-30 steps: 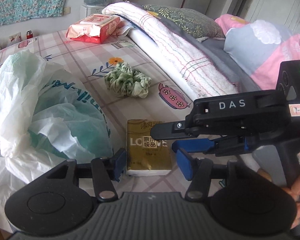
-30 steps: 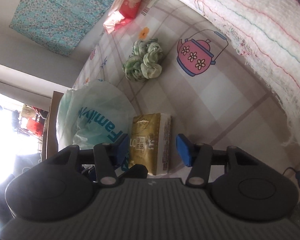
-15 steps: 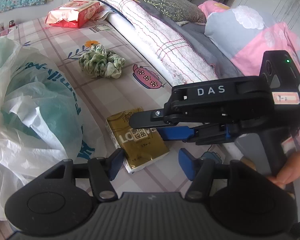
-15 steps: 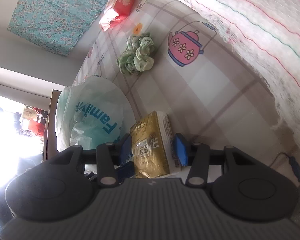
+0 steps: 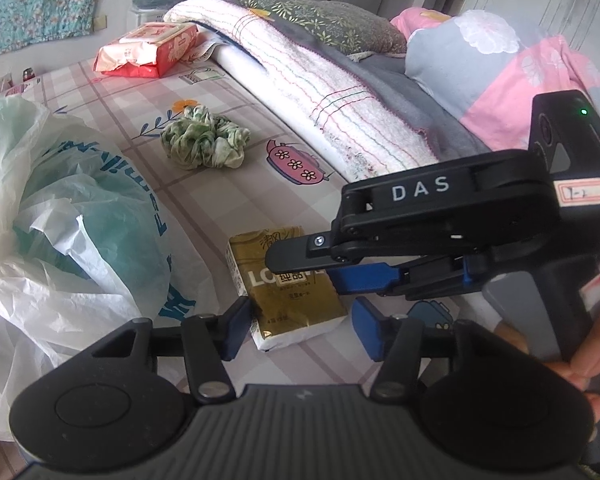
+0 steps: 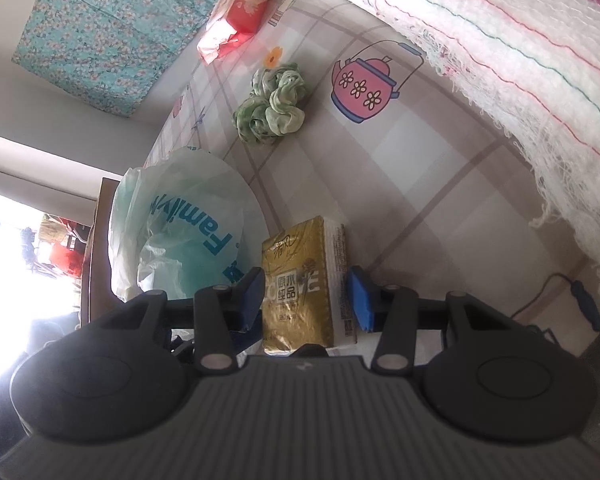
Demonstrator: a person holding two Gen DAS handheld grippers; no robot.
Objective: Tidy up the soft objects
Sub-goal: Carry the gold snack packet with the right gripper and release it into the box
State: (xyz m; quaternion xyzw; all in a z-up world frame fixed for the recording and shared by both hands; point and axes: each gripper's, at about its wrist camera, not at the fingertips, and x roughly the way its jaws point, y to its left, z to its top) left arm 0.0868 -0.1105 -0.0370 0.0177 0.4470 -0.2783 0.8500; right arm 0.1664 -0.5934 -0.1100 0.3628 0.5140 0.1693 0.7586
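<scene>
A gold tissue pack (image 5: 288, 300) lies on the checked bedsheet (image 5: 228, 208) beside a white and green plastic bag (image 5: 80, 220). My right gripper (image 6: 306, 300) is shut on the tissue pack (image 6: 300, 276), a blue pad against each long side. In the left wrist view the right gripper (image 5: 304, 270) reaches in from the right, over the pack's far half. My left gripper (image 5: 300, 330) hovers at the pack's near end with its jaws closing; the end sits between the pads, which do not touch it. A green scrunchie (image 5: 204, 144) lies farther back.
A red wipes packet (image 5: 148, 48) rests near the head of the bed. A white striped towel (image 5: 320, 80), grey bedding and a pink and grey pillow (image 5: 520, 72) line the right side. A person's hand (image 5: 592, 356) grips the right handle. A blue-ended cable (image 6: 584, 300) lies nearby.
The right gripper's pads have drawn in from a wide gap to the sides of the tissue pack. The pack now lies turned at a slant. The left gripper has shifted a little sideways.
</scene>
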